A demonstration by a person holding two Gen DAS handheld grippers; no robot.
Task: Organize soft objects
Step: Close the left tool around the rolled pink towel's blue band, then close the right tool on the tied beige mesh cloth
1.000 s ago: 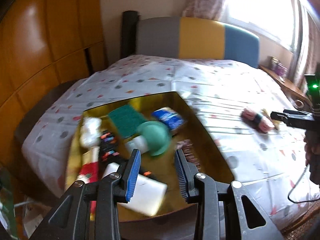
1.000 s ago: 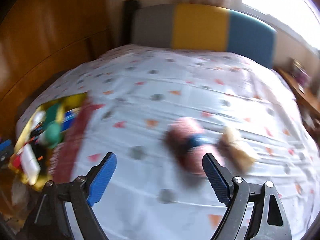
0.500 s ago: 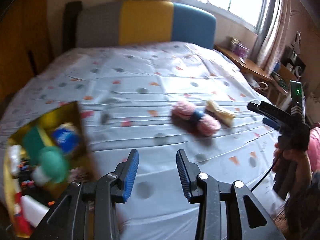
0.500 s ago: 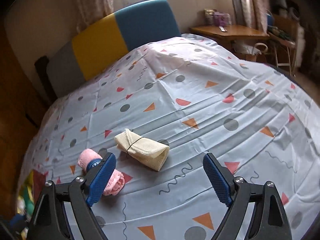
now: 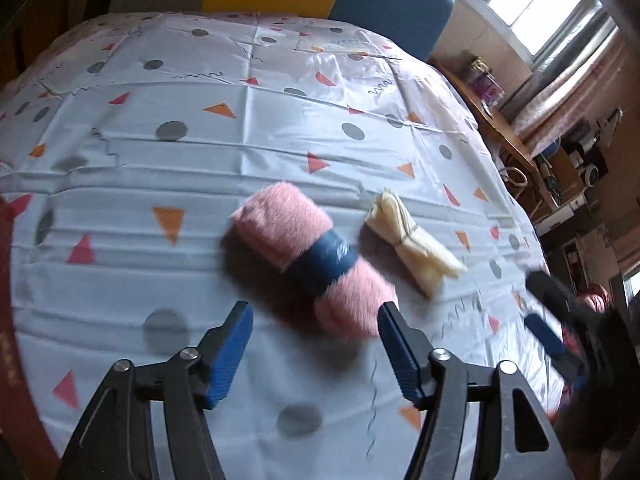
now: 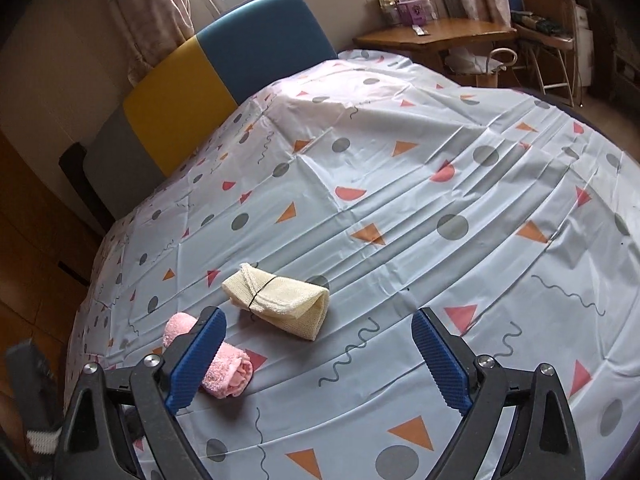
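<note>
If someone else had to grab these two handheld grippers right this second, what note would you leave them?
Left gripper: open, empty, lined up just short of the pink rolled towel, not touching it.
Right gripper: open wide, empty, above the bedsheet near the cream rolled cloth.
Things: both rolls lie side by side on the sheet, apart from each other; the pink one has a dark blue band, the cream one a thin tie.
Done: neither roll is picked up yet.
Left: probably close the left gripper on the pink roll, the right on the cream one, then put both away.
</note>
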